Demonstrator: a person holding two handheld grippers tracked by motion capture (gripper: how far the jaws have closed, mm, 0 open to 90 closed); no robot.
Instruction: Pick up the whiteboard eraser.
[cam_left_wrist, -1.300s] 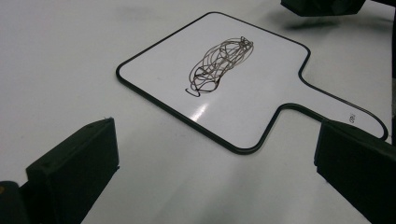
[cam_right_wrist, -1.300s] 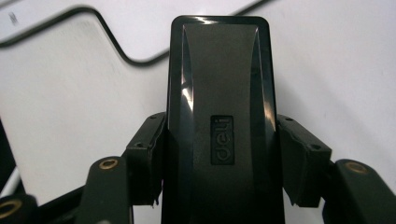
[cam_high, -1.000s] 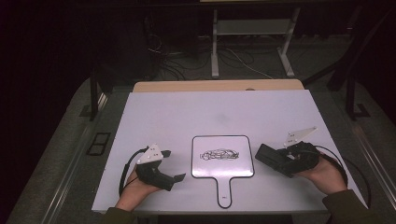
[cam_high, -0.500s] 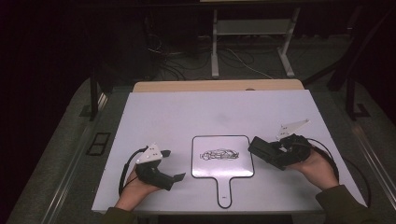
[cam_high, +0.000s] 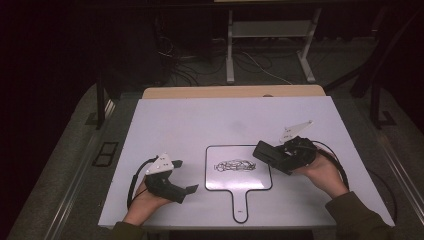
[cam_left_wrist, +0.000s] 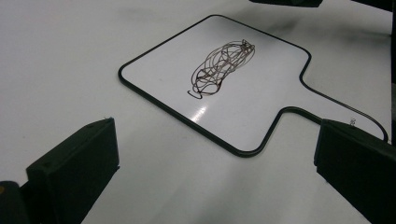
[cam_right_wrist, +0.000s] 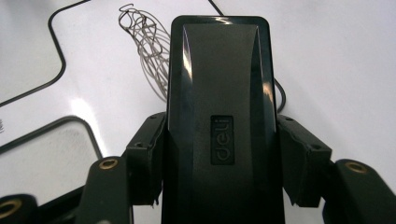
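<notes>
Black eraser (cam_right_wrist: 219, 116) clamped in right tool (cam_high: 272, 156), over scribbled whiteboard (cam_high: 220, 177)

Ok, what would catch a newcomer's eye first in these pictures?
Probably the dark scribble in the middle of the small handled whiteboard, which lies flat at the table's near centre. Next, the right gripper at the board's right edge, clamped on a black eraser. The left gripper sits open, left of the board.

White table (cam_high: 190, 120) under scribbled paddle whiteboard (cam_high: 250, 177)
</notes>
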